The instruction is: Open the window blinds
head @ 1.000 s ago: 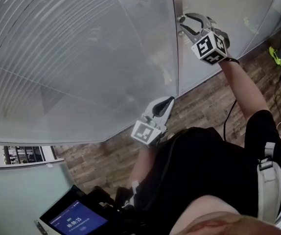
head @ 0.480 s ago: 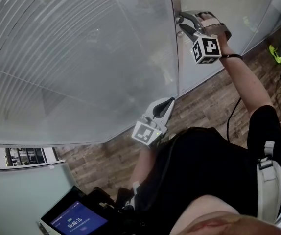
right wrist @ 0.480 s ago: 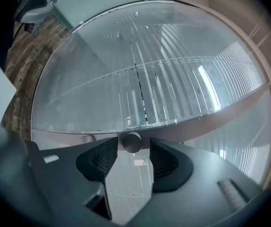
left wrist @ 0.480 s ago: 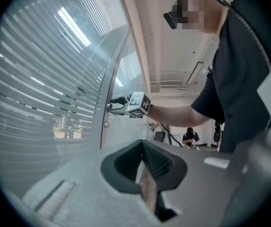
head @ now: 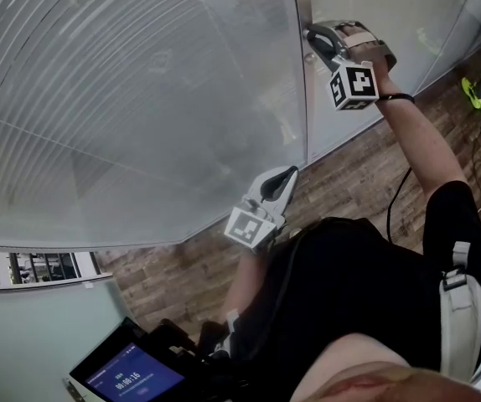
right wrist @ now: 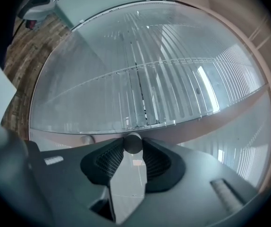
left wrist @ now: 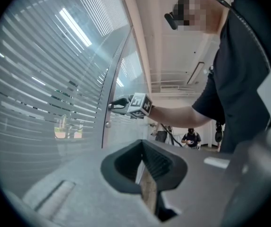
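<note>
Right gripper view looks straight along the right tongs [right wrist: 133, 144], whose jaws have just been closing and now pinch a small round grey knob [right wrist: 132, 142] at their very tips, with both pads against its sides. That knob sits on the upright frame post [head: 302, 99] that divides the glass wall. It sticks straight out of the post towards us, so its axis runs along the line of the tongs. We judge that the coming move is a roll of the wrist about that line, not a push or a pull. The blinds [head: 140, 82] lie just beside the post, to its left in the head view. They fill the big pane behind the glass as a field of pale grey level slats. The slats are tilted nearly flat, with only thin bright strips between them, and a dark cord runs down across them. We take them as not yet opened. The right hand is plainly the nearer one, up at the post. The left tongs [head: 289, 174] hang lower, well apart from the post and close to the body, with their jaws together and nothing between them.
</note>
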`<state>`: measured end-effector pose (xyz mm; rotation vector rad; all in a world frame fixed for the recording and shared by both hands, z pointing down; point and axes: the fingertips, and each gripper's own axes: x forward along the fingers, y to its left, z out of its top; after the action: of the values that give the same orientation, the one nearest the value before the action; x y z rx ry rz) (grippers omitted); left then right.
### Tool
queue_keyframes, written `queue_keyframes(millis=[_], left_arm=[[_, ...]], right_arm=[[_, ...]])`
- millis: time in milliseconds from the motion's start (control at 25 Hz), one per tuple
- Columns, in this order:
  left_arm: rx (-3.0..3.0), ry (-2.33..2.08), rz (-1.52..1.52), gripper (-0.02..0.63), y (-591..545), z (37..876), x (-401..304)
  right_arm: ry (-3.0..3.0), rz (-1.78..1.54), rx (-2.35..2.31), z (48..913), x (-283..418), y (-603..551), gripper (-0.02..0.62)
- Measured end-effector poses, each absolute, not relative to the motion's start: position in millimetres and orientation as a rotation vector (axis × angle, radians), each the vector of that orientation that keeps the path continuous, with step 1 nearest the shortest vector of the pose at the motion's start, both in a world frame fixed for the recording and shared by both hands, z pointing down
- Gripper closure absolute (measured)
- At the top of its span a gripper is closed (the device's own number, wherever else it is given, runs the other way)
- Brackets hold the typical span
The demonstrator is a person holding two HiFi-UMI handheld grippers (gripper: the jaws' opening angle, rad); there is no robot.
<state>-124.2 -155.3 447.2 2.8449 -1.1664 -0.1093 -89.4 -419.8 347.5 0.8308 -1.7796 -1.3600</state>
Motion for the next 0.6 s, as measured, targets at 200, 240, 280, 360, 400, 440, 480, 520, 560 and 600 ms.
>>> queue_keyframes(millis=[200,240,280,360,400,440,480,520,560,600], left_arm=[[2.849,-1.154,-0.102,0.603,-155.4,448.0,-120.8],[2.853,-1.150,-0.102,0.603,-155.5,447.8,-119.7],[2.855,-1.146,-0.103,0.603,-155.7,447.5,-118.5],[2.852,-1.138,-0.105,0.603,-155.9,447.4,-116.9],[2.849,-1.134,-0.107,0.603,-155.9,447.6,-116.4],[2.848,-1.131,-0.112,0.603,-156.0,447.6,-116.0],[2.847,-1.127,-0.118,0.603,-155.9,447.6,-115.6],[2.847,-1.124,-0.120,0.603,-155.8,447.7,-115.0],[2.845,-1.120,-0.121,0.603,-155.7,447.9,-114.3],[2.843,-1.117,-0.122,0.603,-155.5,448.3,-113.7]], right_arm=[[-1.955,-1.171,0.929,346.1,-87.5,-419.5,0.466],[-2.002,-1.119,0.953,344.8,-87.0,-419.4,0.466],[-2.042,-1.074,0.973,343.5,-86.4,-419.4,0.466],[-2.116,-0.984,1.008,341.9,-85.2,-419.7,0.466],[-2.162,-0.926,1.029,341.0,-84.6,-419.9,0.466],[-2.215,-0.859,1.053,339.6,-83.9,-420.3,0.466],[-2.266,-0.789,1.080,338.0,-83.0,-420.8,0.466],[-2.312,-0.722,1.105,337.0,-81.9,-421.5,0.466],[-2.354,-0.661,1.126,337.4,-80.8,-422.7,0.466],[-2.391,-0.604,1.144,338.9,-79.8,-424.1,0.466]])
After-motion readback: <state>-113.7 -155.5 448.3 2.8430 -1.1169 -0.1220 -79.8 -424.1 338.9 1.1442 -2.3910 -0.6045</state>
